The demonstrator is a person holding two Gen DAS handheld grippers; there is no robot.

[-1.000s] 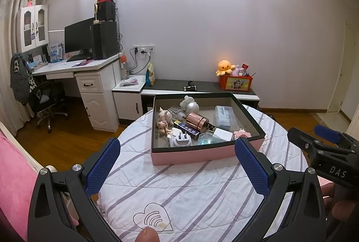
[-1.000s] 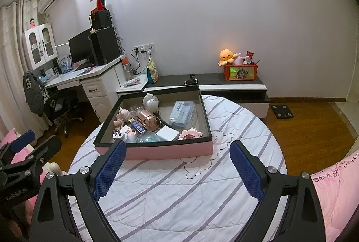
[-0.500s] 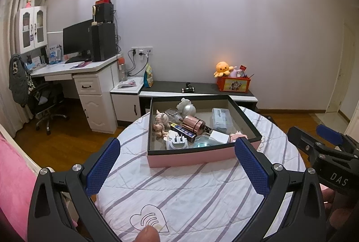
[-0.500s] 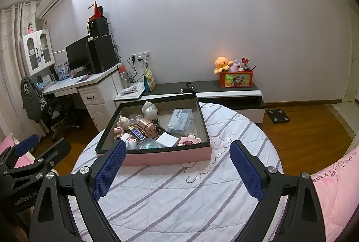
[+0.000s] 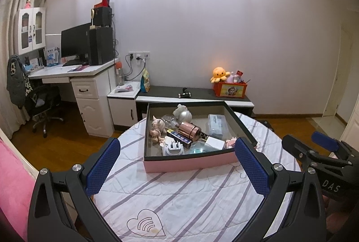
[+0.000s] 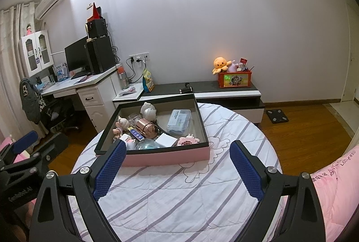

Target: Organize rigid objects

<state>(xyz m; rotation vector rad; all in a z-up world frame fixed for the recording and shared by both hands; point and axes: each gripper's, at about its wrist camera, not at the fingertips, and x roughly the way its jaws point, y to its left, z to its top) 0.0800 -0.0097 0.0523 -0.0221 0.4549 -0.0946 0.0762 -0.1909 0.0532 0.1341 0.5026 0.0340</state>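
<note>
We're holding both tongs wide open with nothing in them, left tongs (image 5: 177, 165) and right tongs (image 6: 177, 168) hovering over the near part of the round tabletop (image 5: 202, 201). The pink box (image 5: 190, 163) of small stuff is sitting toward the far edge, copper cup (image 5: 189, 130) lying inside.
</note>
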